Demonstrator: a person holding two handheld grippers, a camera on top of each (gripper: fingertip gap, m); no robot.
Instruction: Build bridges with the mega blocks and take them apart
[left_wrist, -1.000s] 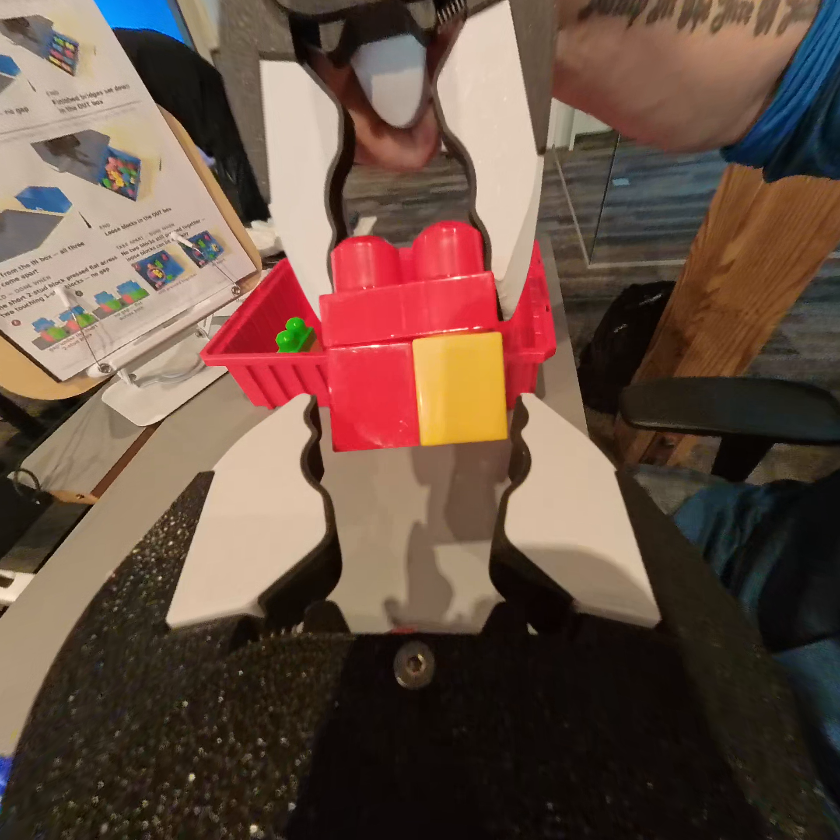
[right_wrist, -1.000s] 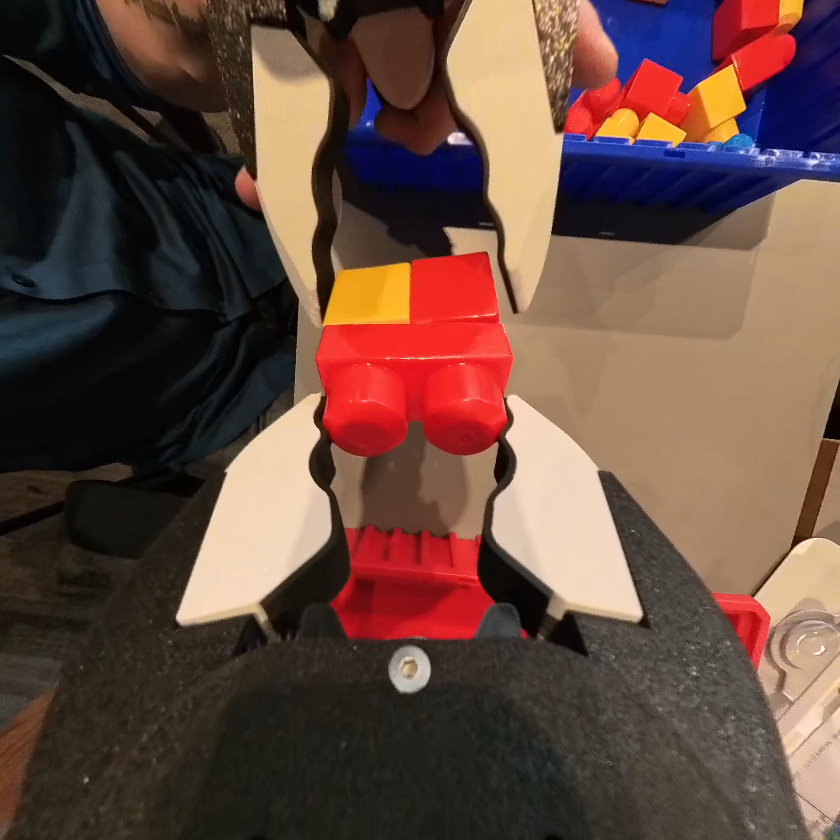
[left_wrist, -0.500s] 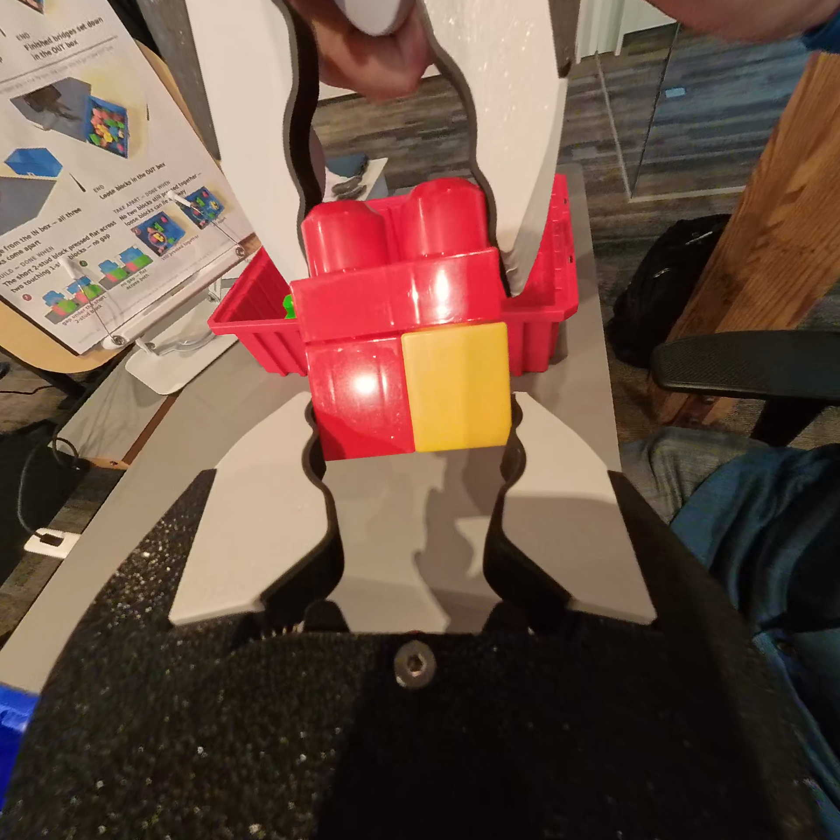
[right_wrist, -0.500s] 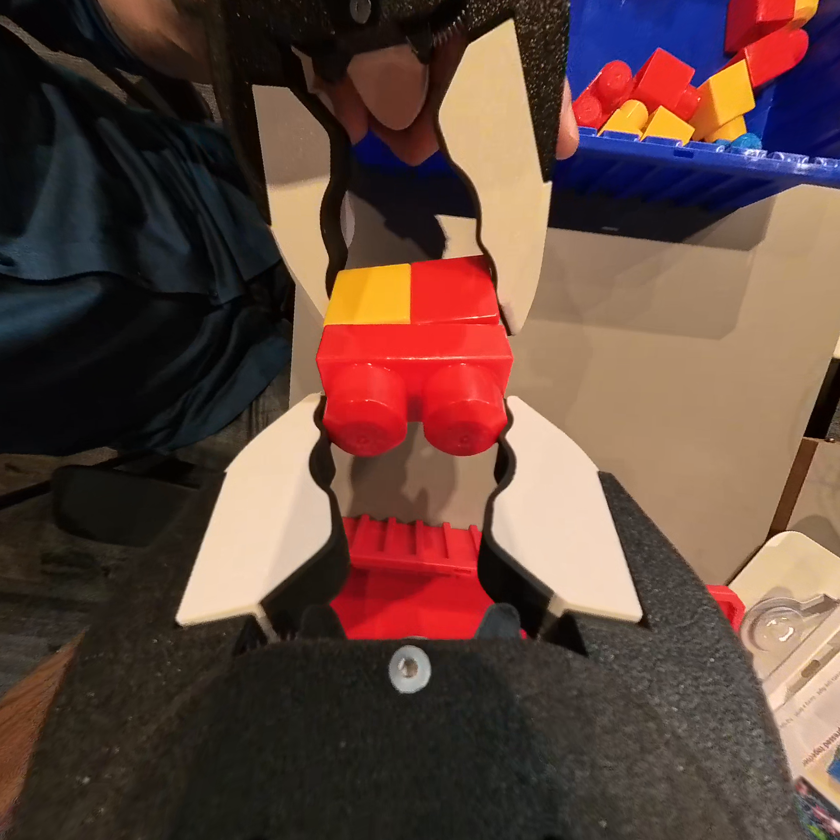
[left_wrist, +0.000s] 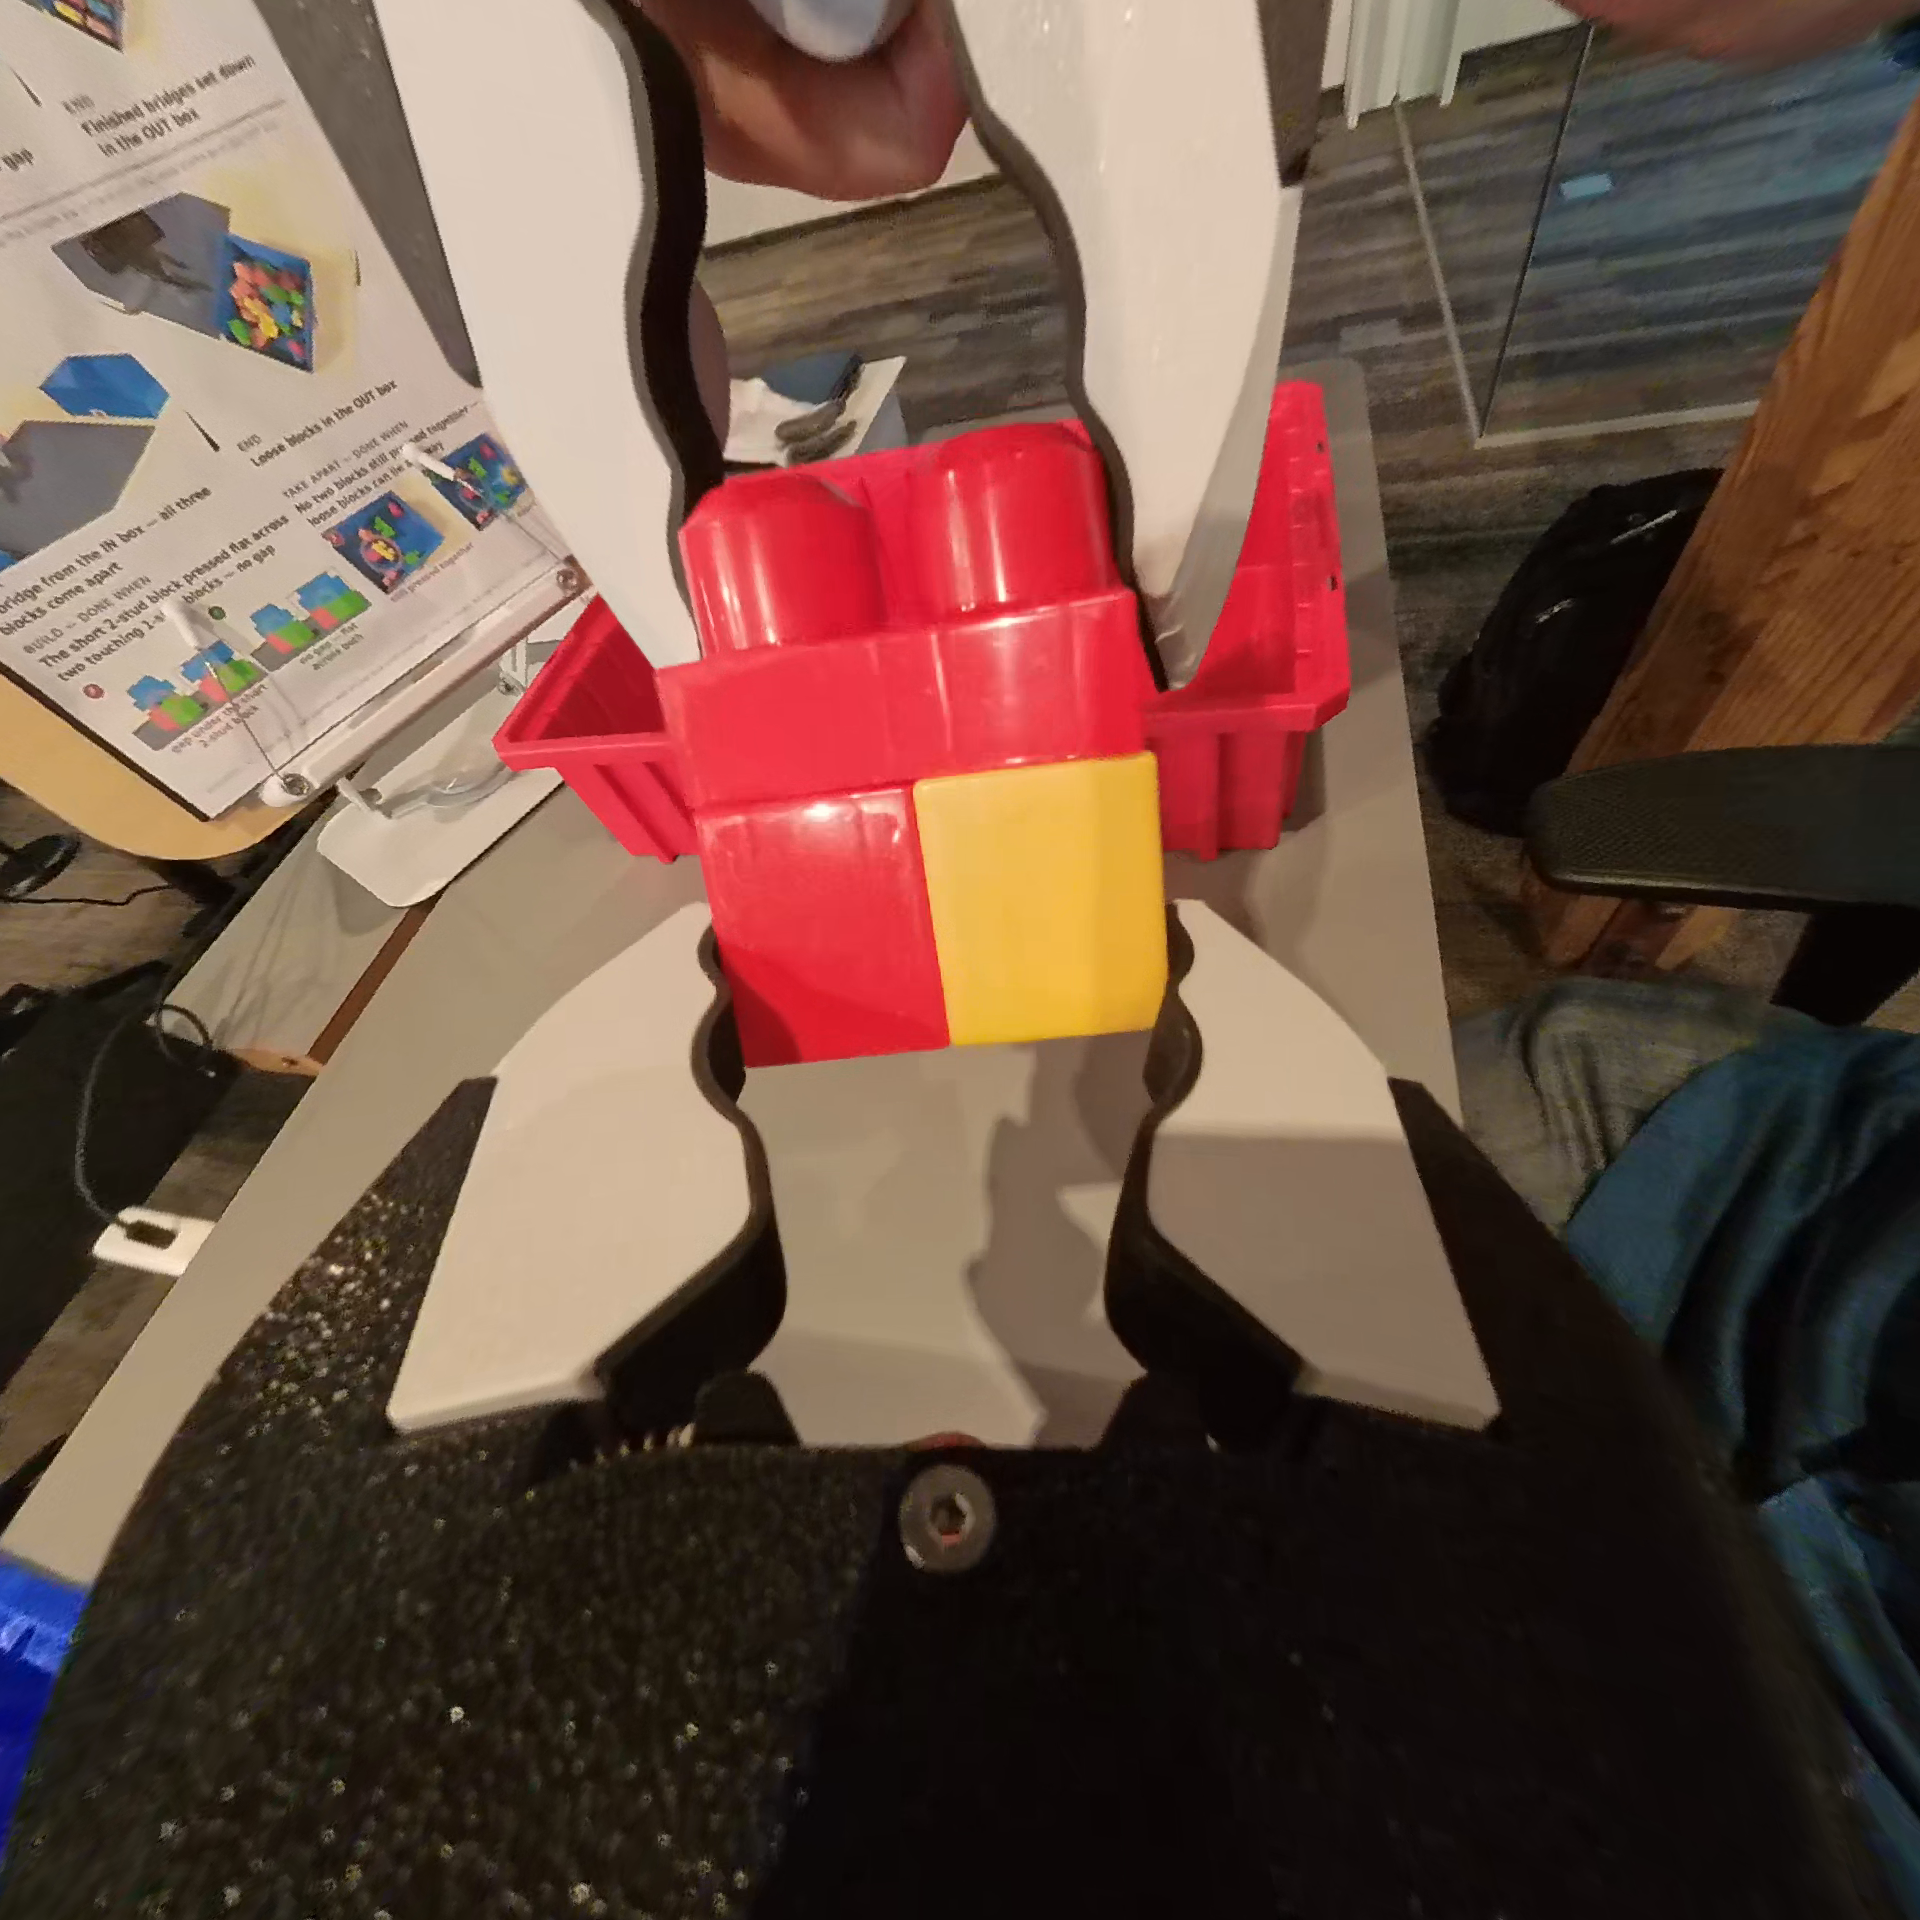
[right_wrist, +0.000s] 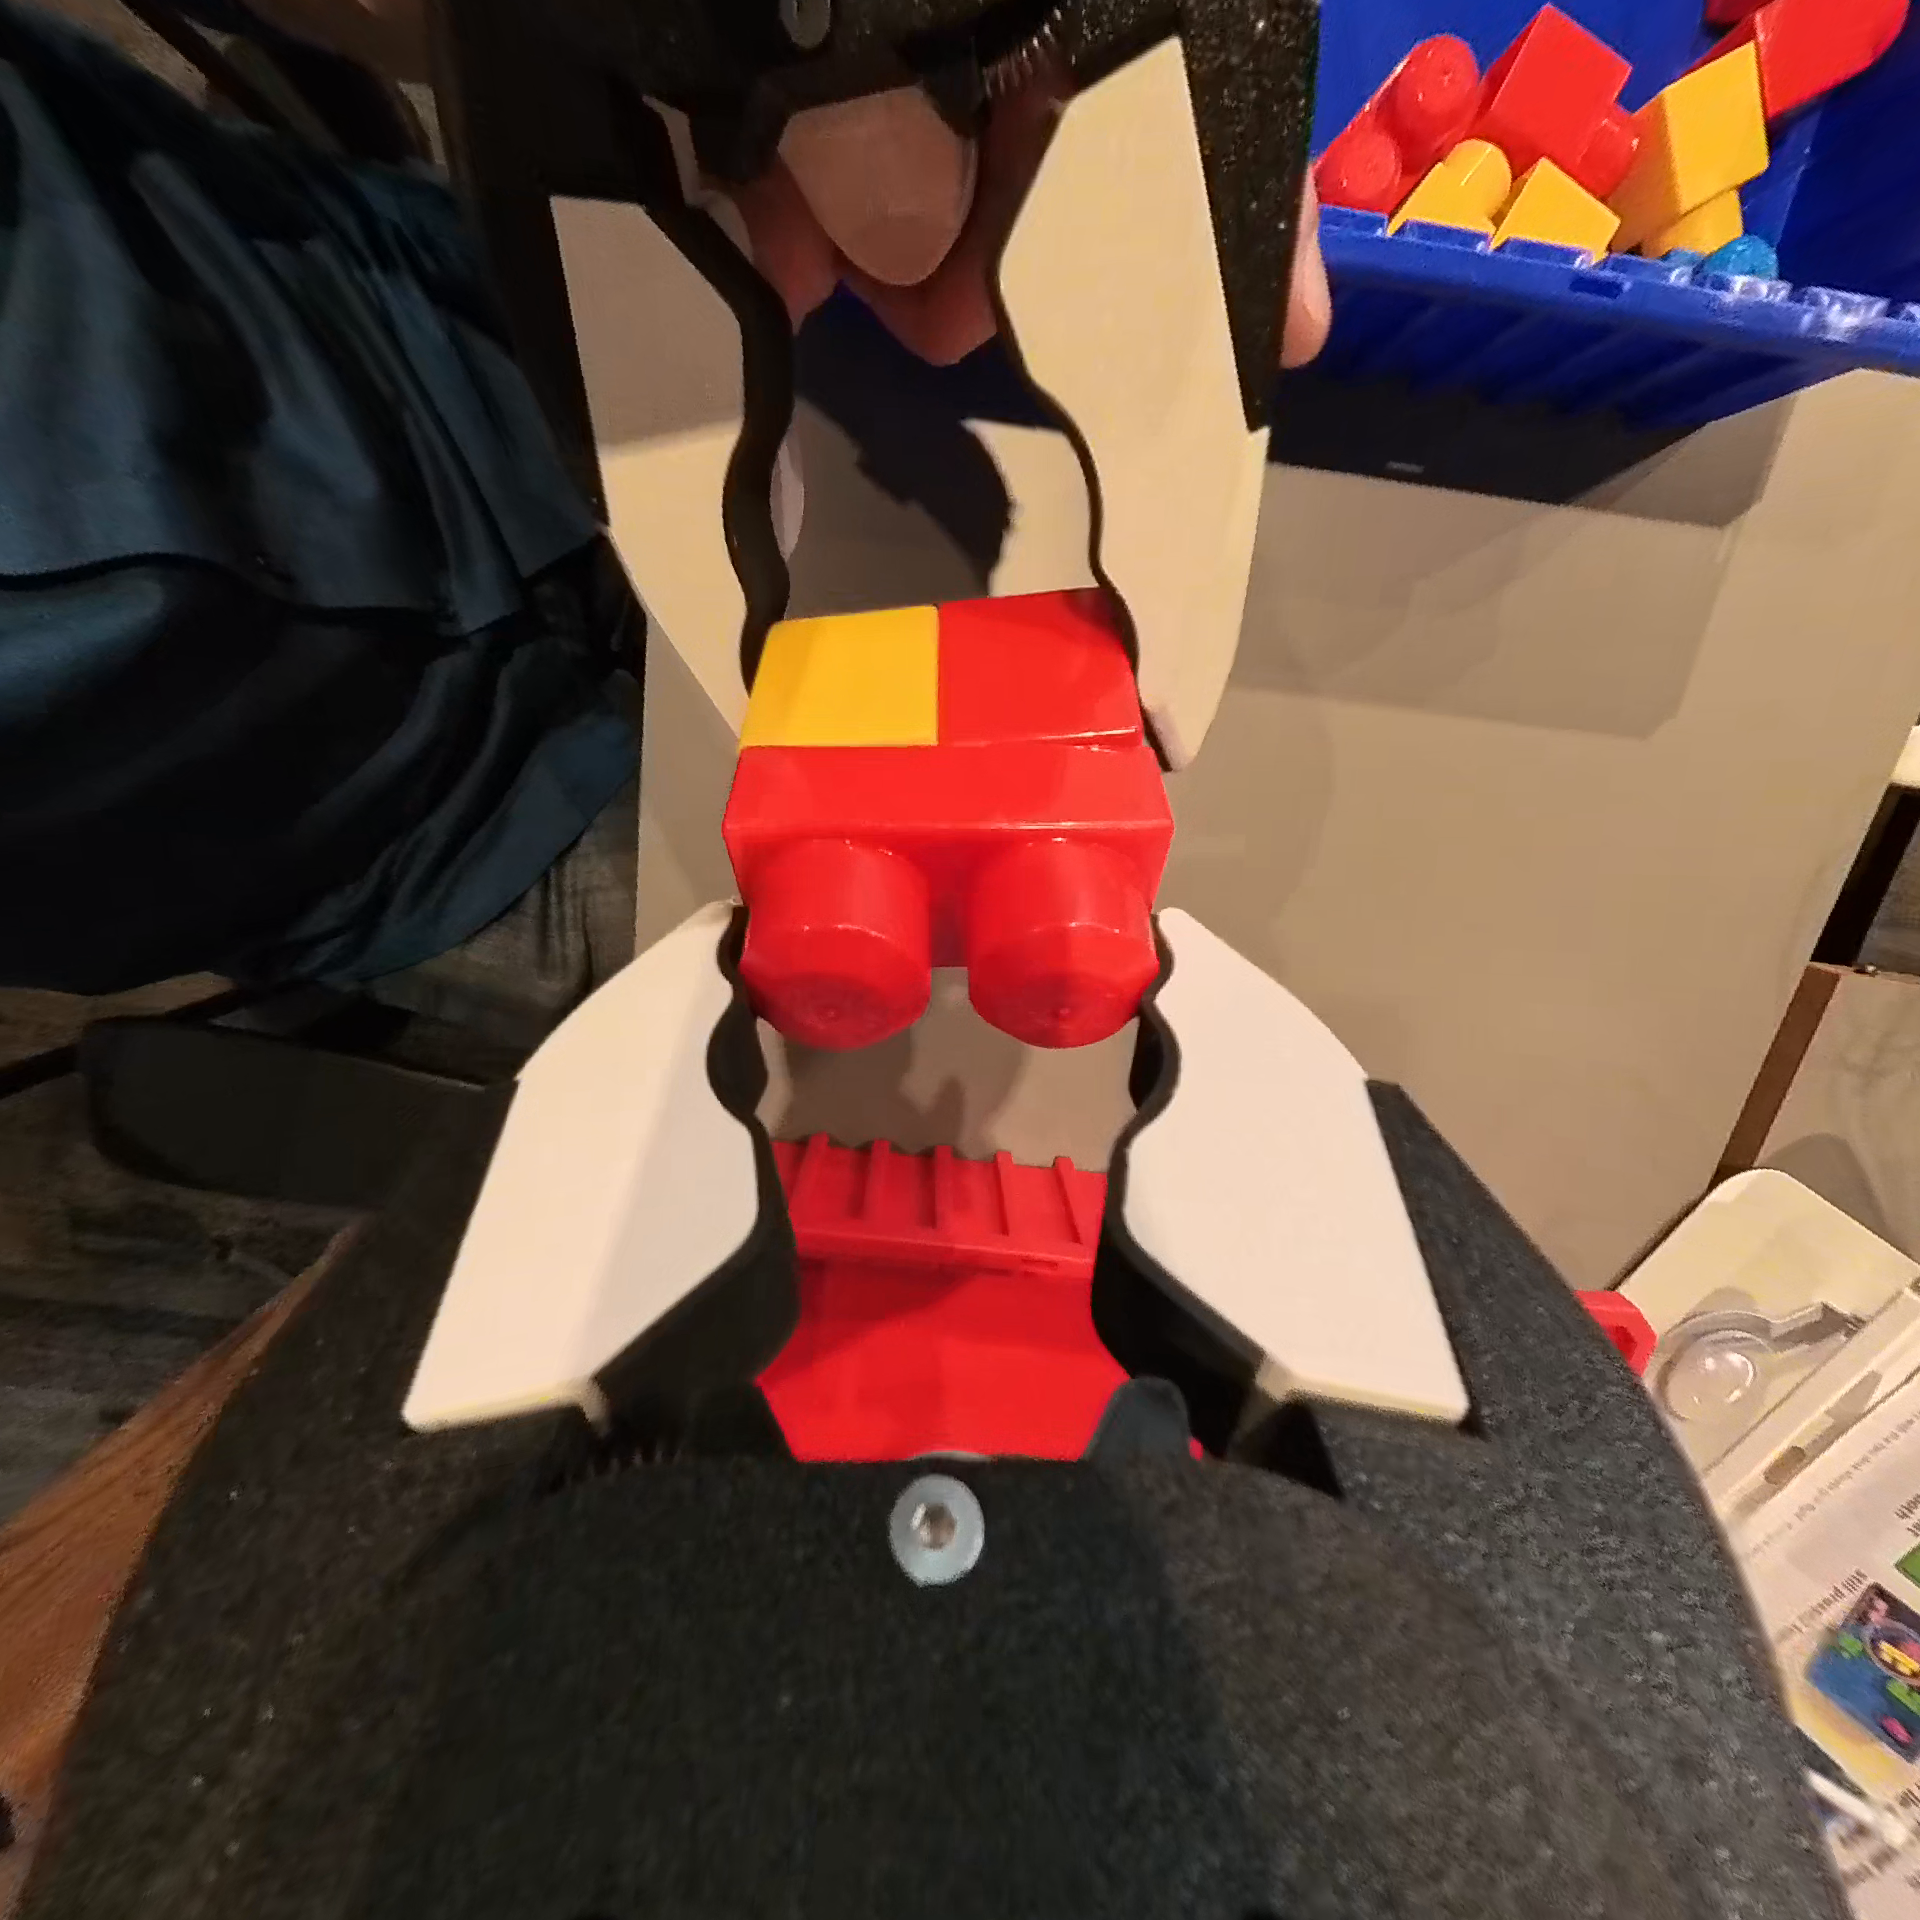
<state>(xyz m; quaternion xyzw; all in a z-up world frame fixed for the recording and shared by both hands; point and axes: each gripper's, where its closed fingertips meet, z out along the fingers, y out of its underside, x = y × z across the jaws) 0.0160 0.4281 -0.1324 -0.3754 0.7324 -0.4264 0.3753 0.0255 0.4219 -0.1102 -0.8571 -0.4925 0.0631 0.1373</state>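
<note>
Together, both claws clamp one bridge (left_wrist: 925, 821) above the bench (left_wrist: 1340, 935).
Left claw (left_wrist: 940, 971) pinches the red-yellow base, right claw (right_wrist: 940, 961) the studs; studs point at the right camera, base blocks' undersides hidden.

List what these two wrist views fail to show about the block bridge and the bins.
- Red bin floor, left wrist view: hidden by the red two-stud block.
- Undersides of the yellow block and red base block: turned away in both views.
- Blue bin, right wrist view: cut off by the top and right edges.
- Instruction sheet, left wrist view: cropped at left.
</note>
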